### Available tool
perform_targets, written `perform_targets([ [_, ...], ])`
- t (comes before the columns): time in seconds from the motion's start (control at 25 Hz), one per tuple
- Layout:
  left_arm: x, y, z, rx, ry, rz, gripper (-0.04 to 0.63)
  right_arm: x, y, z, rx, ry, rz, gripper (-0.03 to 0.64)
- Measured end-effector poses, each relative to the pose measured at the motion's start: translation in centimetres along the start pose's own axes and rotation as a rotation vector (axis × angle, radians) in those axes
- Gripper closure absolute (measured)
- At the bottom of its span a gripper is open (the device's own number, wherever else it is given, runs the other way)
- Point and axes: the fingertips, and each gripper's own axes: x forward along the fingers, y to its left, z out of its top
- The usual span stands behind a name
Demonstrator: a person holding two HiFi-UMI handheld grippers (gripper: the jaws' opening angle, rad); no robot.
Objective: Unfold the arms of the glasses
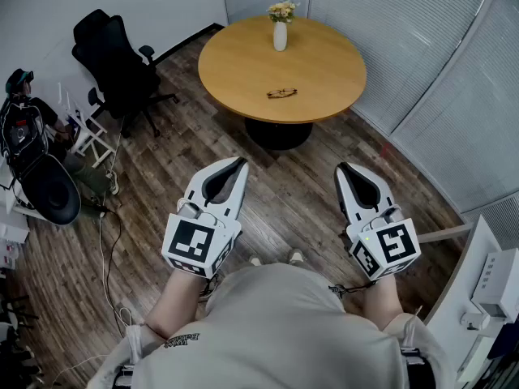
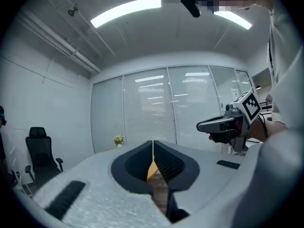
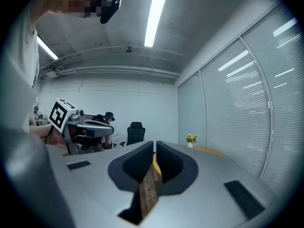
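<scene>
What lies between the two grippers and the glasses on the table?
In the head view, only wood floor and the round table itself separate the left gripper and right gripper from the glasses.

Even, cool light from ceiling strips (image 2: 126,11) (mild glare), sharp head view, fisheye-warped gripper views.
</scene>
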Motion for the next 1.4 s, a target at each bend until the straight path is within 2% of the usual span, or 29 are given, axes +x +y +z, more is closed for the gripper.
perform_targets([
  [0.2, 1.9, -0.7, 0.1, -0.001, 0.006, 0.002, 0.566, -0.1, -2.6, -0.3, 0.042, -0.005, -0.016, 0.577],
  [0.52, 4.2, -2.2, -0.2, 0.021, 0.032, 0.016, 0.566, -0.5, -5.2, -1.0, 0.050, 0.004, -0.003, 0.576],
  [0.72, 5.6, -3.5, -0.1, 0.024, 0.046, 0.026, 0.566, -0.6, -6.7, -1.1, 0.057, -0.001, 0.026, 0.577],
  [1.4, 9.1, -7.1, -1.3, 0.011, 0.090, 0.135, 0.566, -1.8, -11.7, -2.8, 0.066, 0.005, 0.130, 0.577],
])
